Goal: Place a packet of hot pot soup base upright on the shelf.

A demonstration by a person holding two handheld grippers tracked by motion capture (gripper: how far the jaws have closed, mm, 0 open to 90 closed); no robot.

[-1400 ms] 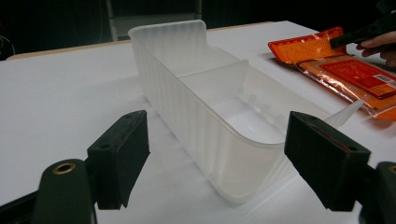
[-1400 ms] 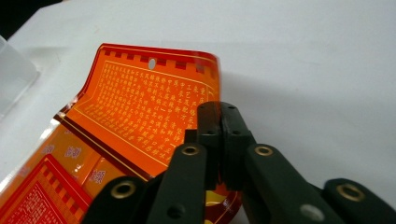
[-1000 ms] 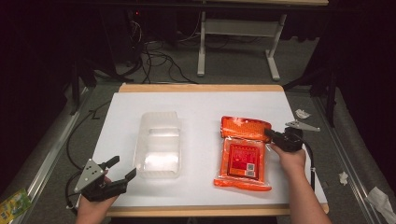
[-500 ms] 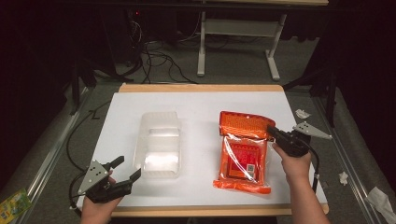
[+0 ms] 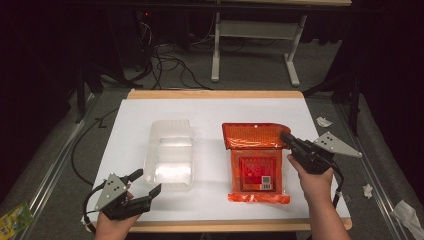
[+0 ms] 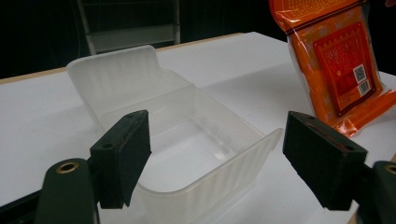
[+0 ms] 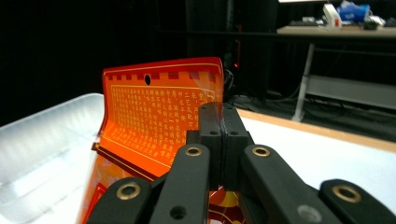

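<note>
Orange packet (image 5: 257,165), flat foil pouch with red label and barcode: lying lengthwise on the right half of the white table top (image 5: 210,112), top flap lifted off the surface and bent upright. Right gripper (image 5: 286,136): jaws pressed together, clenched on the right corner of that raised flap; in the right gripper view, flap (image 7: 159,121) standing just left of the closed pads, gold print and a punched hang hole facing the camera, though the pinched edge itself probably hidden behind the jaws. Clear plastic container (image 5: 169,155), ribbed walls, open side up: resting left of centre, well apart from the packet. Left gripper (image 5: 148,183): jaws spread wide, released, nothing between them, held near the front left edge just short of the container's near wall (image 6: 210,186). Beyond the table: metal desk frame (image 5: 250,45) and loose cables (image 5: 165,65) on a grey floor.
</note>
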